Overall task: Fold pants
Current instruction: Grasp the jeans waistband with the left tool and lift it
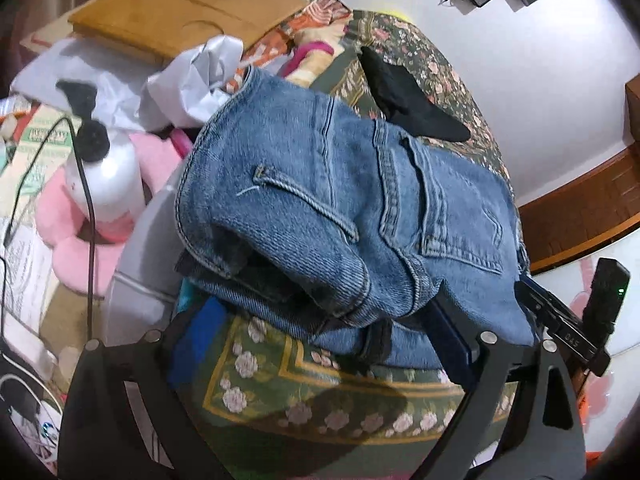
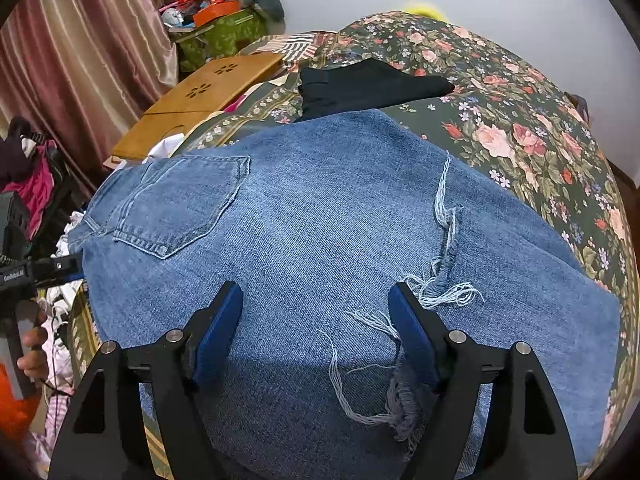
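Right tongs (image 2: 316,320) gaping apart over jeans (image 2: 320,240), showing frayed rips; left tongs (image 1: 308,344) gaping, showing waistband ahead.

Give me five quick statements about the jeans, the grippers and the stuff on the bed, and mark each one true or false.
1. The jeans are blue denim. True.
2. The right gripper is clamped shut. False: its jaws stand open over the denim.
3. A dark garment lies on the floral bedspread beyond the jeans. True.
4. The jeans have no fraying. False: loose threads hang from a tear.
5. A wooden lap tray sits at the bed's far side. True.
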`<move>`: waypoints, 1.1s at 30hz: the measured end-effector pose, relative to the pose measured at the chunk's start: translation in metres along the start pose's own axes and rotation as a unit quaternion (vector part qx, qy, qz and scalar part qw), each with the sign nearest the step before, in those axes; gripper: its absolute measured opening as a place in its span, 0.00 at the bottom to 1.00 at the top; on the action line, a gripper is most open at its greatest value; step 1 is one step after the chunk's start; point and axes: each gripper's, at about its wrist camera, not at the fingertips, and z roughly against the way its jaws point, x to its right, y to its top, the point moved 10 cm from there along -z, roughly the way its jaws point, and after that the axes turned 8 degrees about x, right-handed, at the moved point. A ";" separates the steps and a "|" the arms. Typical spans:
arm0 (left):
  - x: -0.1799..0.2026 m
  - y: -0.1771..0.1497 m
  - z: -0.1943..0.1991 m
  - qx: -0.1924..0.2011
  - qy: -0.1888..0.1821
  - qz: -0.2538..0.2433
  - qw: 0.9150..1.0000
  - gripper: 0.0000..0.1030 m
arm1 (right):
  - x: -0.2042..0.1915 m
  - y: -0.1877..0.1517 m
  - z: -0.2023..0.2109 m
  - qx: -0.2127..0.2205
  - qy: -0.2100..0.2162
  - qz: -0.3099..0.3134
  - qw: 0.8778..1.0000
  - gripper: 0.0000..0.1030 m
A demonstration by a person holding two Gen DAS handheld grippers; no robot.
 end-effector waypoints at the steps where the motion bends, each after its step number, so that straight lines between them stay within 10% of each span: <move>1: 0.003 0.003 -0.001 0.007 0.002 -0.011 1.000 0.86 | 0.000 0.001 0.000 0.000 -0.001 0.000 1.000 0.72; 9: 0.020 0.023 -0.003 0.047 0.030 -0.048 0.997 0.59 | 0.000 0.003 -0.002 0.004 -0.002 0.001 1.000 0.72; 28: 0.006 0.032 0.010 0.022 -0.106 0.133 0.985 0.75 | -0.001 0.003 -0.002 0.009 0.005 -0.004 1.000 0.72; 33: -0.007 0.031 -0.002 0.015 -0.061 0.132 0.989 0.75 | -0.001 0.003 -0.003 0.010 0.006 -0.003 1.000 0.72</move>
